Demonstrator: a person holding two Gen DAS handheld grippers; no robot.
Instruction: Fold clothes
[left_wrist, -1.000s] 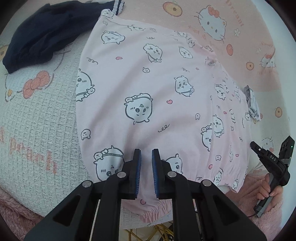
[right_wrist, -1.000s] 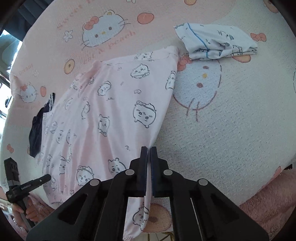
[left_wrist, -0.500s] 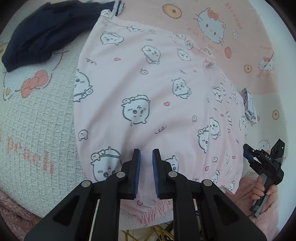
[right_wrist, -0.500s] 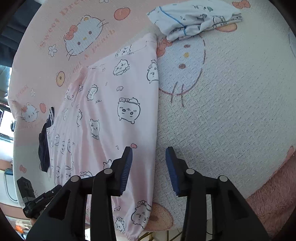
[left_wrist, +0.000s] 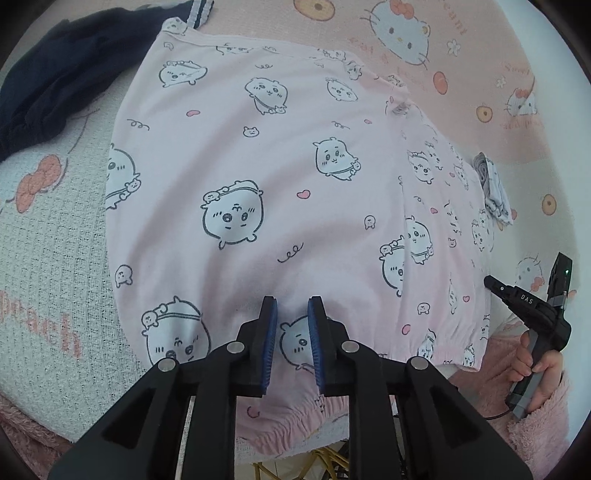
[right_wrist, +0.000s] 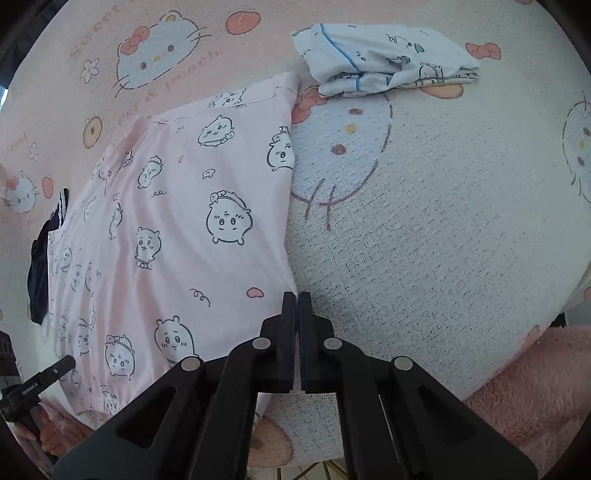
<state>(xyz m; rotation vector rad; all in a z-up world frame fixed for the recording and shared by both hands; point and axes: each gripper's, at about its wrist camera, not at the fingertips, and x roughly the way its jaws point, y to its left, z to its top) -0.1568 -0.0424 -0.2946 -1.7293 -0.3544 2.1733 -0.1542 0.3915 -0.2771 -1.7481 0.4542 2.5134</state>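
Note:
A pink garment (left_wrist: 258, 166) with cartoon prints lies spread flat on the bed. My left gripper (left_wrist: 293, 319) hovers over its near hem. Its jaws are opening, printed cloth shows in the gap, and the blue pads do not press on it. In the right wrist view the same pink garment (right_wrist: 177, 221) fills the left half. My right gripper (right_wrist: 297, 295) is shut at its right side edge, which draws up into the fingertips. From the left wrist view the right gripper (left_wrist: 489, 281) sits beside that edge, held by a hand (left_wrist: 535, 354).
A navy garment (left_wrist: 48, 85) lies at the far left, touching the pink one's corner. A folded white and blue garment (right_wrist: 388, 61) rests at the back right. The cat-print bed cover (right_wrist: 443, 240) stretches to the right. A fluffy pink sleeve (right_wrist: 535, 387) is near the front edge.
The right gripper opened half a second ago and has shut again at the garment's right edge. The left jaws have widened a little. Both hands stay in about the same place.

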